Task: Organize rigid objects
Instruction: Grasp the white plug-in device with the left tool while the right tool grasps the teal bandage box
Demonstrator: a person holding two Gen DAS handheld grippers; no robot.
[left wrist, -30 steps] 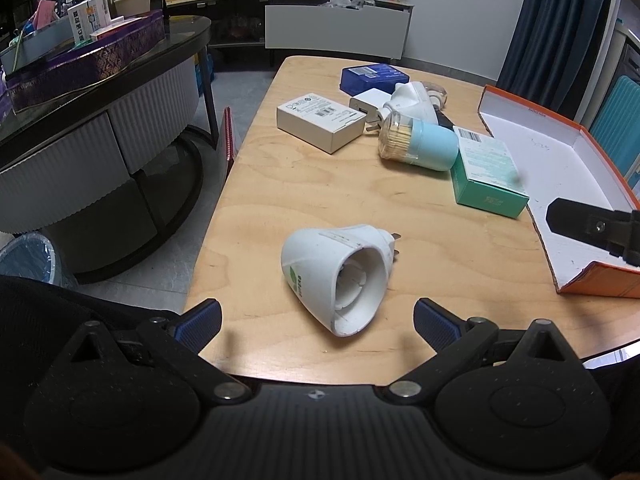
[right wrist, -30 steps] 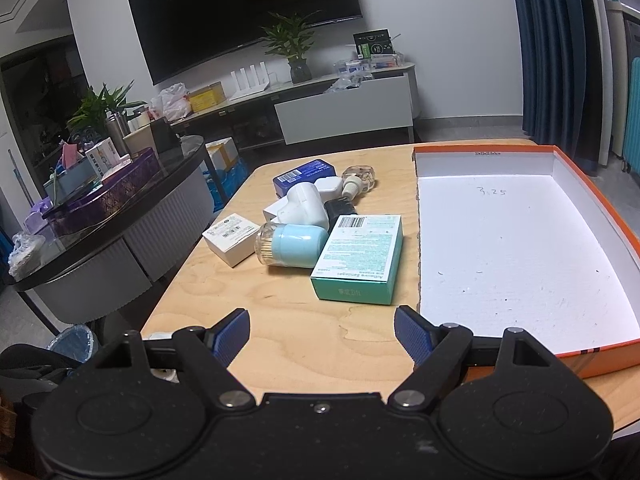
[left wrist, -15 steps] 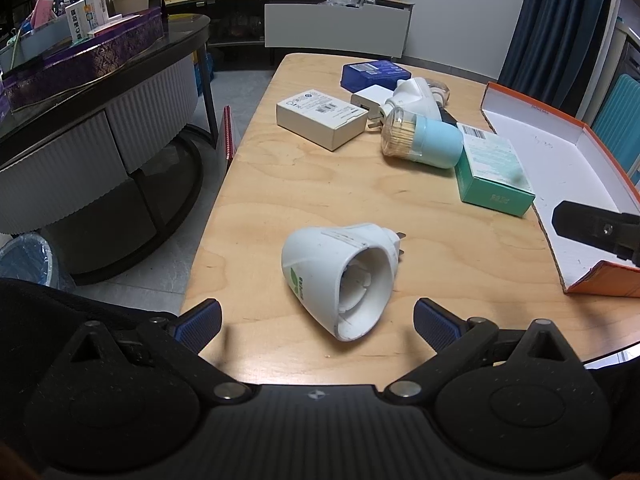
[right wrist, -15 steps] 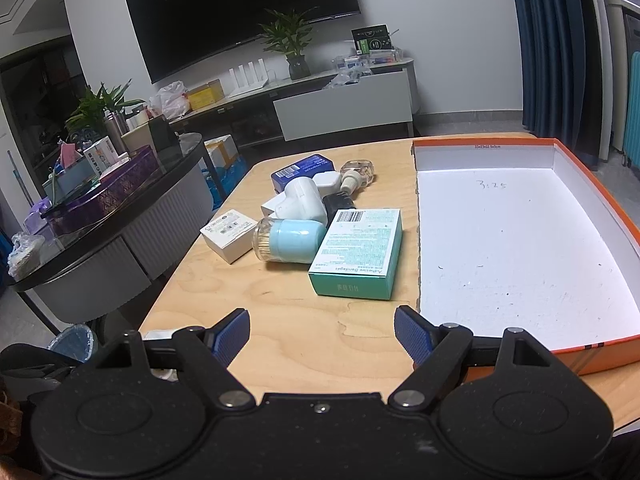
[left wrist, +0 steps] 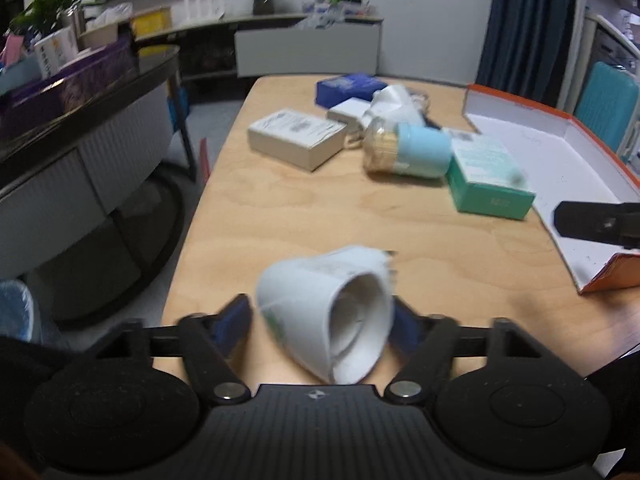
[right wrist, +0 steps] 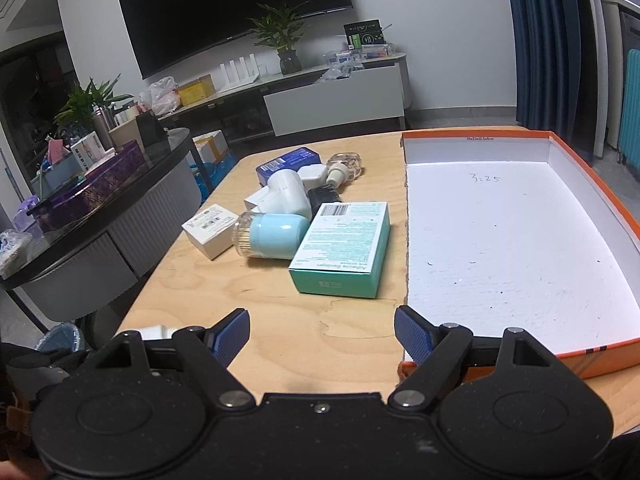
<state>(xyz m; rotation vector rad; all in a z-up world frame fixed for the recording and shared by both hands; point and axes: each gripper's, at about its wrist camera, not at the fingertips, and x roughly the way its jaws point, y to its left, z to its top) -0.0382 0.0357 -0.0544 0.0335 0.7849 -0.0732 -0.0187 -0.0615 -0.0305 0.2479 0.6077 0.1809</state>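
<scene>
Fingers of the left gripper (left wrist: 320, 326) flank the white cone-shaped plug-in device (left wrist: 326, 312) at lower centre on the wooden table (left wrist: 280, 208); blur hides whether they touch it. Only the right wrist view shows the right gripper (right wrist: 322, 334) spread wide and empty, the teal box (right wrist: 342, 248) mid-frame, and the whole orange-rimmed tray (right wrist: 592, 184) at right.

Item: white cone-shaped plug-in device (left wrist: 324, 312), on its side near my table's front edge.
Hollow mouth faces me; metal prongs point away; green marking on shell.
</scene>
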